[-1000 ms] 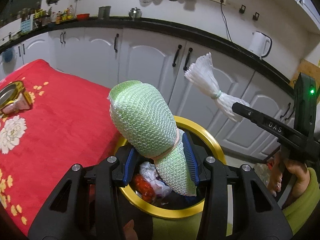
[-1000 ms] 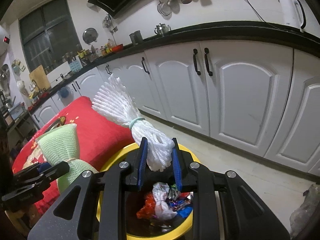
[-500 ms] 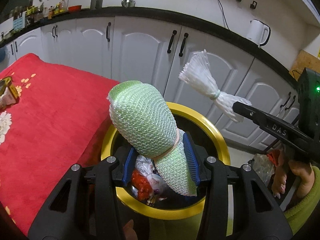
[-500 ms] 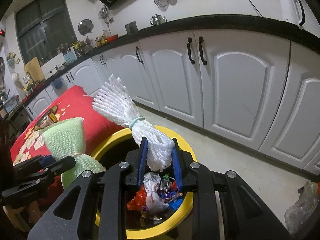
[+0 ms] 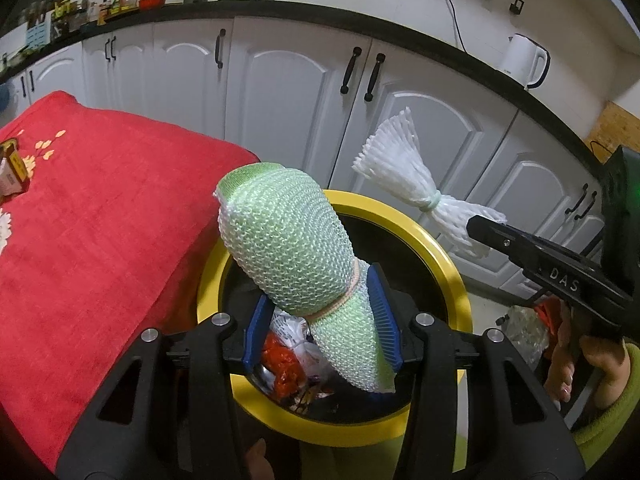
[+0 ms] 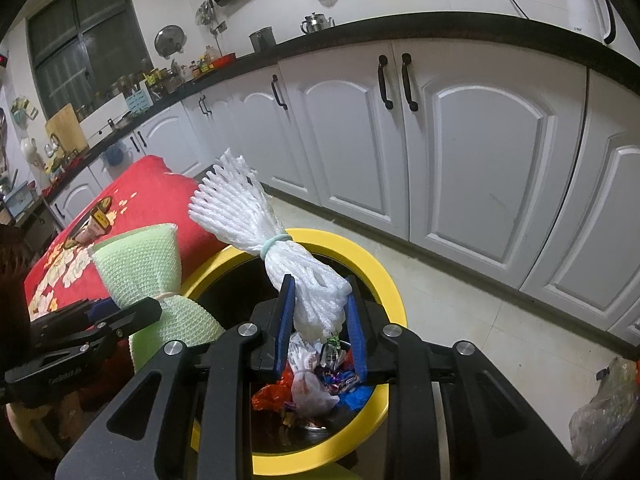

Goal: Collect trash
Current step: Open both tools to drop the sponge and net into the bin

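Over the yellow bin (image 5: 454,276), already holding wrappers, left gripper (image 5: 320,330) clamps green foam net (image 5: 286,248); right gripper (image 6: 320,316), at 3 o'clock, pinches white net (image 6: 256,220). Dropping both remains.

The green foam net (image 5: 296,256) hides part of the trash in the yellow-rimmed bin (image 5: 448,264); a small box (image 5: 12,168) is cut off at the left wrist view's edge.
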`<act>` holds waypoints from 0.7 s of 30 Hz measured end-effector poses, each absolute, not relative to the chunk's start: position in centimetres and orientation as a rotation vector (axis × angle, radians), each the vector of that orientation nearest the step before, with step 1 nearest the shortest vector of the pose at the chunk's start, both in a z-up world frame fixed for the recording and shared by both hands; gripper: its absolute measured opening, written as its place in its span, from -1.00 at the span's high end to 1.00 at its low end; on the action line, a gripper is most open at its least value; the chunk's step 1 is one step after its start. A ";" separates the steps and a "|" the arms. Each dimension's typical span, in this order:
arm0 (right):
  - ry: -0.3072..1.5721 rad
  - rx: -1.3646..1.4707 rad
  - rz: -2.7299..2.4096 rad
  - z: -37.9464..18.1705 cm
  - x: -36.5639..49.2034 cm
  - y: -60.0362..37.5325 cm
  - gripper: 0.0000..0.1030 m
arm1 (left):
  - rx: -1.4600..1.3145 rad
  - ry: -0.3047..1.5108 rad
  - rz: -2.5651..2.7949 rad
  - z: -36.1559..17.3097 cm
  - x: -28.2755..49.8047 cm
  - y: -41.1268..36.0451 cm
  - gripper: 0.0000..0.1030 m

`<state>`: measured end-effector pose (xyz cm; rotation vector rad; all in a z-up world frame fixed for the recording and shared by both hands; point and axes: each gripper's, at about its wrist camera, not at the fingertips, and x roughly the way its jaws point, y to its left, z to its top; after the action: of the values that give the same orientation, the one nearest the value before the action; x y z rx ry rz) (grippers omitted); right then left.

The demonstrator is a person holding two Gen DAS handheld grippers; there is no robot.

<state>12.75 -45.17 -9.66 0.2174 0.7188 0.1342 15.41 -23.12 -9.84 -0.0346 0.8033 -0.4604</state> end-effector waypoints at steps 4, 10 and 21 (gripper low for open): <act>0.722 0.221 0.133 -9.6 12.9 -45.1 0.48 | -0.035 0.809 -0.456 -9.9 15.5 -23.2 0.24; 0.715 0.214 0.134 -9.7 12.6 -44.9 0.24 | -0.055 0.804 -0.437 -9.6 15.8 -22.7 -0.04; 0.693 0.190 0.124 -8.8 11.5 -44.7 -0.22 | -0.091 0.787 -0.391 -8.6 15.5 -21.2 -0.73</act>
<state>11.46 -44.69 -8.83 0.1898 0.6926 0.1242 15.45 -21.21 -8.60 -0.0909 0.7871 -0.3911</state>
